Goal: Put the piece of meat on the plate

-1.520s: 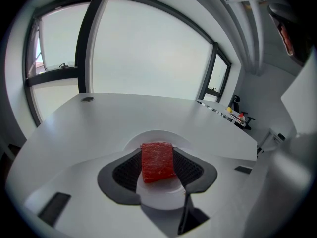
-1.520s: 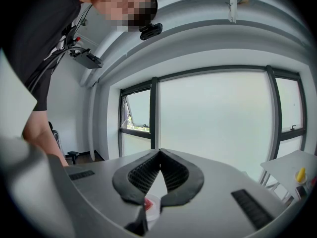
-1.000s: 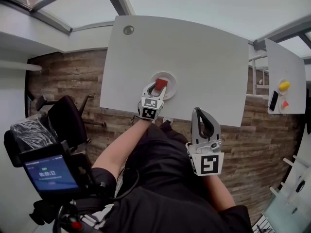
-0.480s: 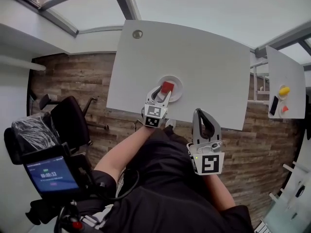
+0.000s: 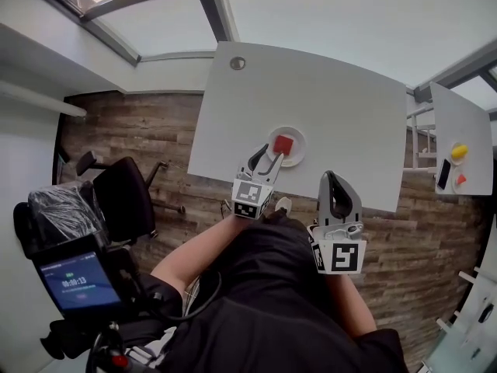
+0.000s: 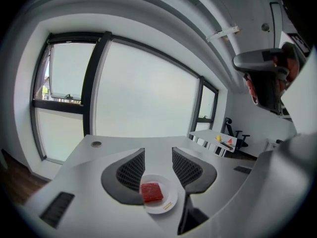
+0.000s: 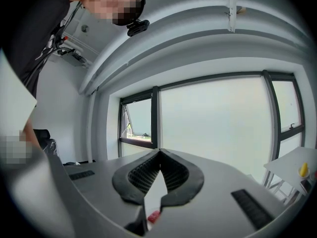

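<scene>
A red square piece of meat [image 5: 283, 144] lies flat on a small white plate [image 5: 297, 155] near the front edge of the white table [image 5: 326, 107]. In the left gripper view the meat [image 6: 151, 192] rests on the plate [image 6: 167, 203] just beyond the jaws. My left gripper [image 5: 264, 158] is open and empty, drawn back toward the table's front edge, short of the plate. The right gripper [image 5: 338, 186] is shut with nothing in it, held off the table's front edge over my lap. A sliver of the meat [image 7: 154, 215] shows below its closed jaws.
A round grommet [image 5: 238, 64] sits at the table's far left. A second white table [image 5: 454, 130] at the right carries a yellow object [image 5: 459, 151] and other small items. A black office chair [image 5: 124, 196] stands on the wood floor at the left.
The left gripper has let go of the meat, which now lies on the plate, and has pulled back toward me with its jaws apart. The right gripper stayed where it was.
</scene>
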